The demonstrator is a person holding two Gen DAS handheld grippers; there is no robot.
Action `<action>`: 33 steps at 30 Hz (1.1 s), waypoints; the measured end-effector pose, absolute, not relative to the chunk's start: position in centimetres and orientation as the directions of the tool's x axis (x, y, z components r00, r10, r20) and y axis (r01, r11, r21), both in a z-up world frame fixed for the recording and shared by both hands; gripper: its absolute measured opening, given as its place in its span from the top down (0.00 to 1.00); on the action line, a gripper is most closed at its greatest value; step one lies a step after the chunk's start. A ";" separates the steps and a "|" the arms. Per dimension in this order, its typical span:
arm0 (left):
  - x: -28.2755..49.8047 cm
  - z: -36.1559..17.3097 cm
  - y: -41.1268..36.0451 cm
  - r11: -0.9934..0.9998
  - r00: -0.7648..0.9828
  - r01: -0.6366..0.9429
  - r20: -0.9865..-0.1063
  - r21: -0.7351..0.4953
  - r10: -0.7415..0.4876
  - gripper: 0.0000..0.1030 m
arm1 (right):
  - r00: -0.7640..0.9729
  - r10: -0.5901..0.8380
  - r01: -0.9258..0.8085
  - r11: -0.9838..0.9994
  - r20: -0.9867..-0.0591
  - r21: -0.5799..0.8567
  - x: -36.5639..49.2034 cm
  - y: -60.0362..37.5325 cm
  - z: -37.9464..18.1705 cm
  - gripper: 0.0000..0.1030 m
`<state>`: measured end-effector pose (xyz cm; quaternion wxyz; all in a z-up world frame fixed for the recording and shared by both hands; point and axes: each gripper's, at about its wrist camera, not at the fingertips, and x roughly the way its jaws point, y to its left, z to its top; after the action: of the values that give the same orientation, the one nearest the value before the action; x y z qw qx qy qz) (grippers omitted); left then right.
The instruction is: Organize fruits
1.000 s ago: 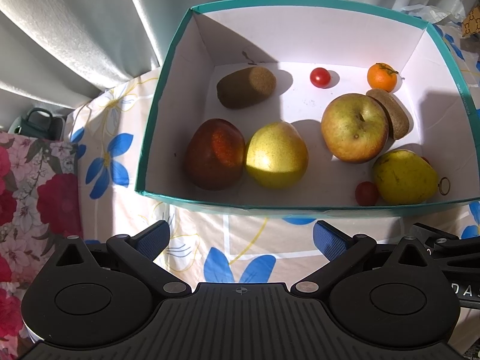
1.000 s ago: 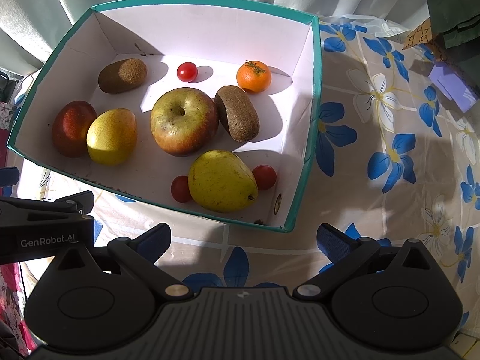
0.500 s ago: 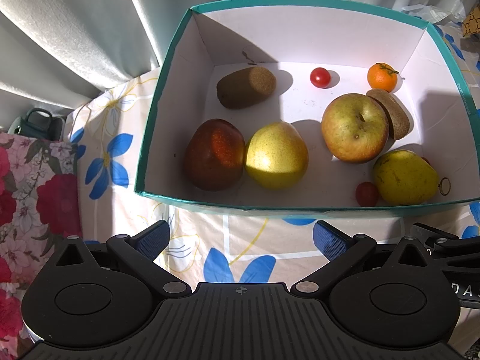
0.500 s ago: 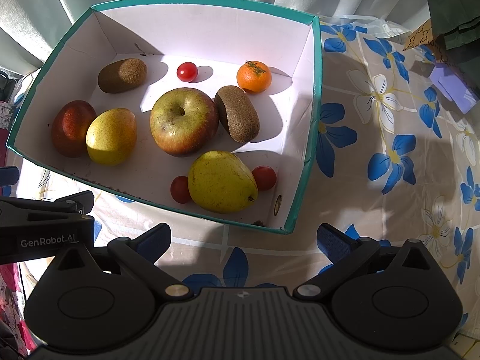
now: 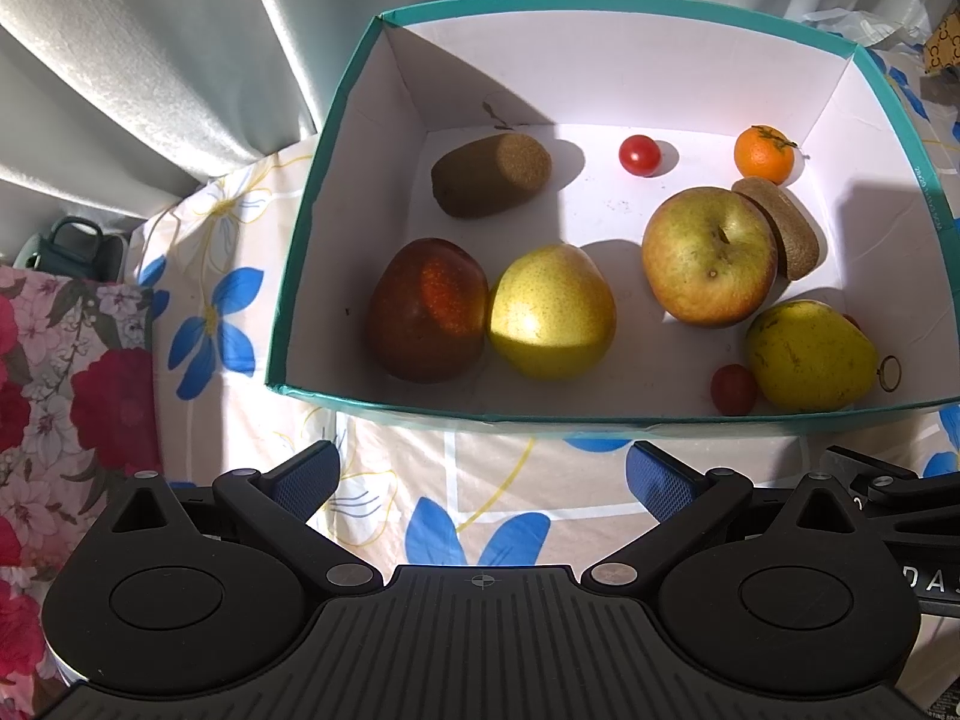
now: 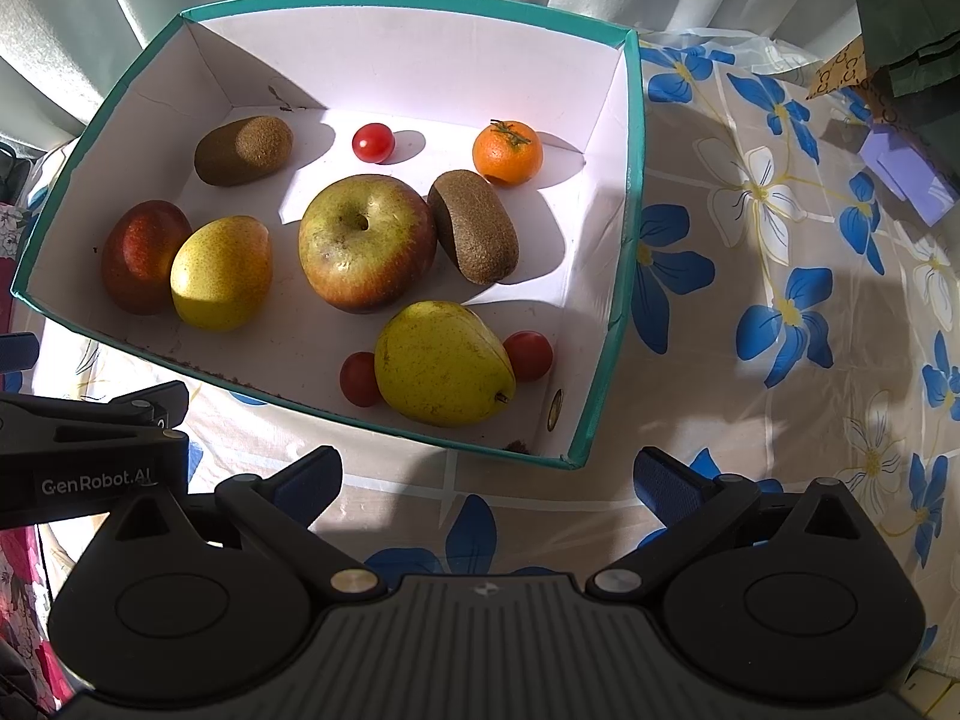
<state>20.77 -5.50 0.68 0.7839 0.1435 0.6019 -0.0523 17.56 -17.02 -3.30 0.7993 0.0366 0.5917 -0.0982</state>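
Pale curtains behind a table under a blue-flowered plastic cloth (image 6: 750, 276). On it, a teal-rimmed white cardboard box (image 6: 624, 276) holds the fruit: big green-red apple (image 6: 366, 243) mid-floor, touching a brown kiwi (image 6: 477, 228). Left gripper (image 5: 480, 474) and right gripper (image 6: 489, 477) hover before the box, jaws spread, empty.

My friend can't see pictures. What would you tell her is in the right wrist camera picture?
A teal box with white insides holds fruit: a big apple, two kiwis, two yellow pears, a dark red fruit, a small orange and three cherry tomatoes. The open right gripper hangs in front, above a blue-flowered tablecloth.
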 end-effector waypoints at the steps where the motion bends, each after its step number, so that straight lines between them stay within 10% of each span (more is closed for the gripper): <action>1: 20.8 0.7 -5.5 0.953 0.270 0.254 -0.959 0.162 0.091 0.00 | 0.280 -0.114 0.200 0.978 -0.953 -0.058 17.6 -17.0 -3.3 0.00; 33: 20.8 0.5 -5.4 0.952 0.270 0.258 -0.958 0.167 0.095 0.00 | 0.274 -0.109 0.199 0.979 -0.956 -0.054 17.8 -17.0 -3.8 0.00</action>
<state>20.80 -5.42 0.47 0.7832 0.1467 0.6020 -0.0520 17.79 -17.04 -3.80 0.7973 0.0380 0.5946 -0.0964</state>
